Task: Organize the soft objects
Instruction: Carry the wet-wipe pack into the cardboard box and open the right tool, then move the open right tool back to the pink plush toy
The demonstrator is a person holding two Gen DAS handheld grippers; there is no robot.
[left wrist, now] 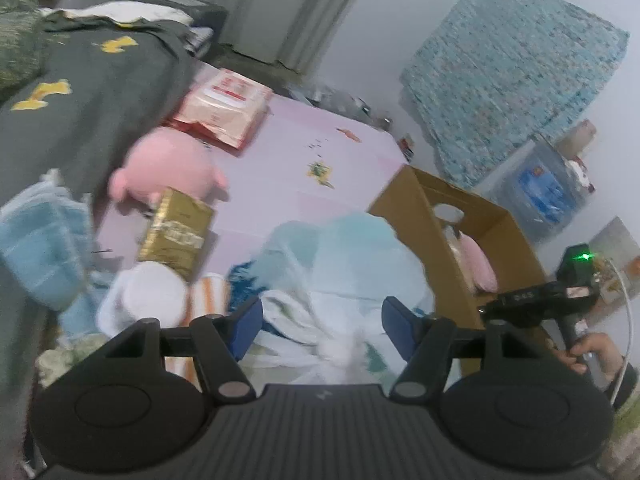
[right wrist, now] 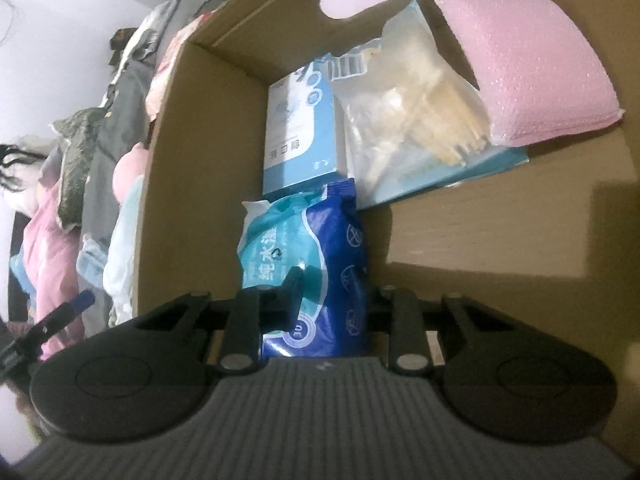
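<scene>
My left gripper (left wrist: 322, 326) is open above a pale blue and white soft bundle (left wrist: 344, 280) lying on the pink mat beside the cardboard box (left wrist: 424, 216). A pink plush toy (left wrist: 168, 168), a gold packet (left wrist: 176, 232) and a white roll (left wrist: 154, 294) lie to the left. My right gripper (right wrist: 328, 296) is inside the cardboard box (right wrist: 500, 232), its jaws around a blue and teal wet-wipes pack (right wrist: 316, 248) that rests on the box floor. The box also holds a blue-white carton (right wrist: 300, 128), a clear bag (right wrist: 412, 100) and a pink bubble-wrap pad (right wrist: 528, 68).
A dark green blanket (left wrist: 100, 92) covers the bed at the left. A red-white pack (left wrist: 224, 108) lies on the pink mat (left wrist: 320, 148). A folded teal cloth (left wrist: 512, 72) leans on the wall. A blue towel (left wrist: 44, 240) lies at the left.
</scene>
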